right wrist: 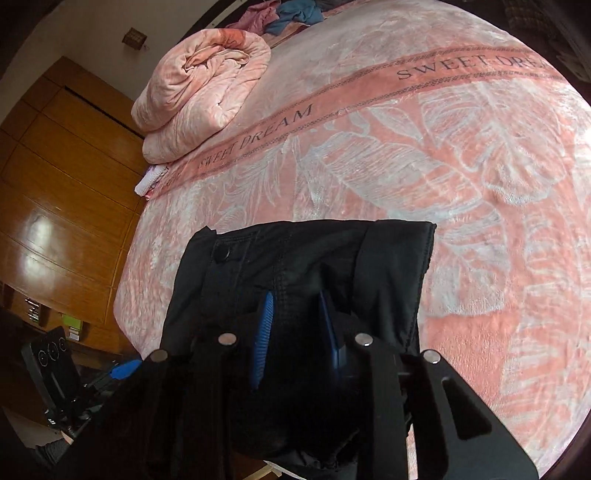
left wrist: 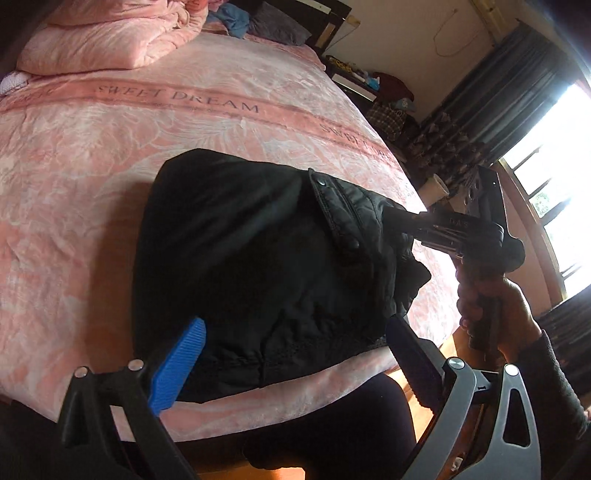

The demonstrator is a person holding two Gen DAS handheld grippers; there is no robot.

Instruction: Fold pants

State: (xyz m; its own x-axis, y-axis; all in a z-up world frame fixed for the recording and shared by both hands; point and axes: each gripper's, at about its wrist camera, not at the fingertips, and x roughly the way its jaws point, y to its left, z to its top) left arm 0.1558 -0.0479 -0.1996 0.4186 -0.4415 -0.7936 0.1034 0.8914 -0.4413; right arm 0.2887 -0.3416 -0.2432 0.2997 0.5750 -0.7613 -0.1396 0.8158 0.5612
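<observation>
Black pants (left wrist: pixel 236 266) lie folded in a thick bundle near the front edge of a pink bed (left wrist: pixel 110 177). My left gripper (left wrist: pixel 295 354) is open, its blue fingers (left wrist: pixel 177 369) spread wide at the bundle's near edge. My right gripper (right wrist: pixel 295 332) is shut on a bunch of the pants (right wrist: pixel 314 258), its blue pads (right wrist: pixel 262 332) pressing the black cloth between them. It also shows in the left wrist view (left wrist: pixel 436 225), held in a hand at the bundle's right end.
A rolled pink quilt (right wrist: pixel 199 88) lies at the bed's far side. Loose clothes (left wrist: pixel 232 18) lie at the head. A wooden wardrobe (right wrist: pixel 55 184) stands left of the bed. A window with curtains (left wrist: pixel 517 96) is to the right.
</observation>
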